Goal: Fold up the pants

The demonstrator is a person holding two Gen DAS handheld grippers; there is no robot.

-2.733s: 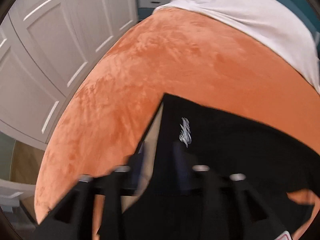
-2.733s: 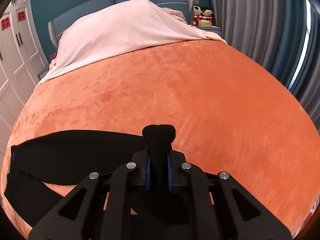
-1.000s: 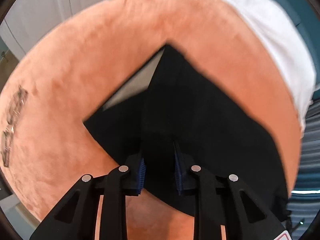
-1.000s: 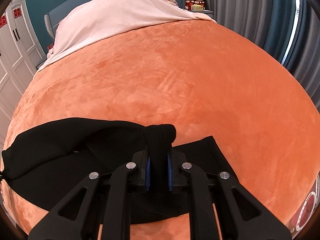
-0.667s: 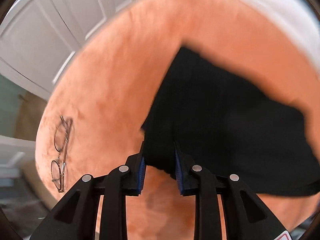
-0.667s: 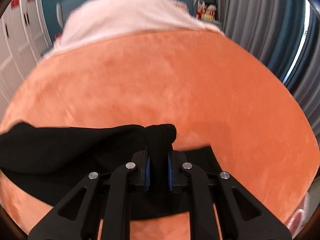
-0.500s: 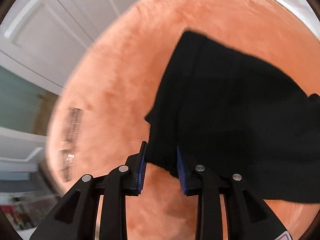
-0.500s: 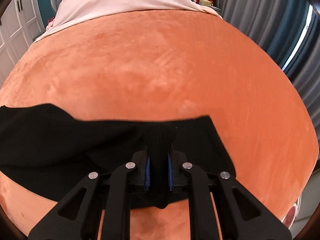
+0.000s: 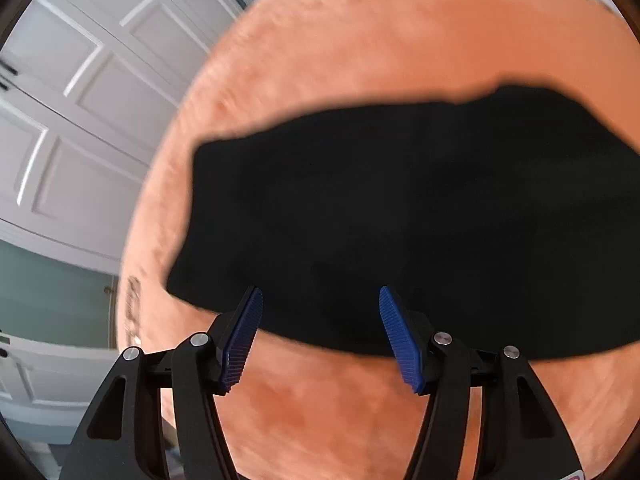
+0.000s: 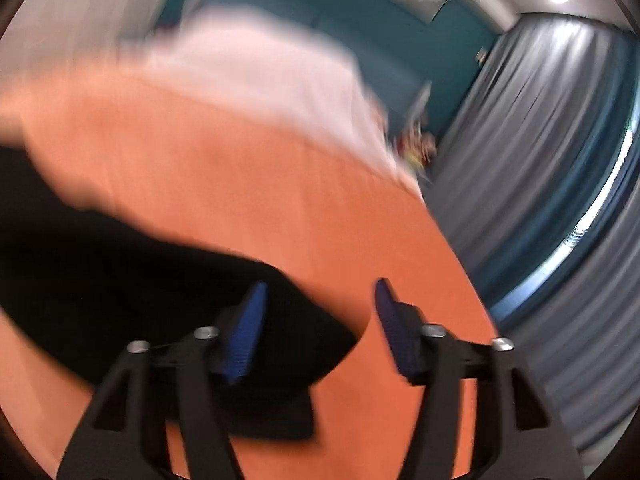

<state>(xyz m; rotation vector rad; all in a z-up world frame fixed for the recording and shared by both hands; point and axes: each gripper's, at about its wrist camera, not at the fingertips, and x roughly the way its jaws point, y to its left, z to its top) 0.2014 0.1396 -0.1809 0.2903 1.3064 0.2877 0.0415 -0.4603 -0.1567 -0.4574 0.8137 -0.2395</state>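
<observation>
One black pants (image 9: 400, 216) (folded); two grippers, left (image 9: 320, 300), right (image 10: 318, 292), jaws opening.

Bed surface and items resting on it

The bed (image 9: 400, 32) is covered by an orange plush blanket (image 9: 340, 400) that spans nearly the whole surface in both wrist views. Black pants (image 9: 400, 220) lie flat on the blanket as a wide folded band, near the blanket's closer edge; in the right wrist view one end of the band (image 10: 140, 280) lies at lower left. A white sheet (image 10: 260, 72) covers the far end of the bed and borders the blanket. That view is motion-blurred.
</observation>
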